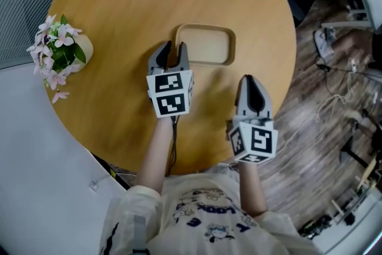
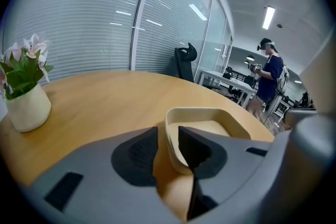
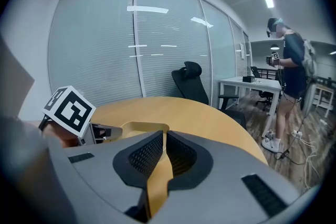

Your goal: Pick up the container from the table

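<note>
A shallow beige rectangular container lies on the round wooden table, just right of its middle. My left gripper is at the container's near left corner. In the left gripper view its jaws straddle the container wall, one outside and one inside, and my left gripper is shut on that wall. My right gripper hovers near the table's right edge, a little short of the container, jaws together and holding nothing. From my right gripper the container shows just beyond the jaw tips.
A white pot of pink flowers stands at the table's left edge, also seen as the flower pot. Glass walls and an office chair lie behind the table. A person stands at the desks. Cables lie on the floor to the right.
</note>
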Action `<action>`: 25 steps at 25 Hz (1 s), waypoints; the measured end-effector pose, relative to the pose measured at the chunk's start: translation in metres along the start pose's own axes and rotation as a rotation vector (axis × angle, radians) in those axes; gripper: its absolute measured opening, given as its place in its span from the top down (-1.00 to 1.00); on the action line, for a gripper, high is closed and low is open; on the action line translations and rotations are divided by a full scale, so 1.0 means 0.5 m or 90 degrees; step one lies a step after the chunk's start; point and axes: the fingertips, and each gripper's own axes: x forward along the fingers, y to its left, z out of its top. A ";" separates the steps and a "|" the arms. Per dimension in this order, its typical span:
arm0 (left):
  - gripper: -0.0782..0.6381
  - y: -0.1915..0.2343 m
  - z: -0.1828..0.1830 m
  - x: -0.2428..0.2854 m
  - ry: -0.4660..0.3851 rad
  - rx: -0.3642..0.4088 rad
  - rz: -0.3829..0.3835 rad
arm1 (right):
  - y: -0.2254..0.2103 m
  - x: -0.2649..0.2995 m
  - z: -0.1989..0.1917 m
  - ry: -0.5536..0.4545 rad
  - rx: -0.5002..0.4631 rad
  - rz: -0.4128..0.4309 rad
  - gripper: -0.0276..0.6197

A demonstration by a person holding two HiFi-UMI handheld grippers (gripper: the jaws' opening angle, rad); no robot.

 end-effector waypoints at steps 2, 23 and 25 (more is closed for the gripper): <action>0.49 0.001 -0.009 0.008 0.009 -0.003 0.004 | -0.004 0.004 -0.005 0.004 0.003 0.002 0.84; 0.73 0.009 0.002 0.003 -0.024 -0.069 0.025 | -0.020 0.005 -0.020 0.010 0.024 -0.002 0.84; 0.73 0.007 0.015 -0.010 -0.037 -0.068 0.023 | -0.019 -0.001 -0.010 0.003 0.024 -0.004 0.84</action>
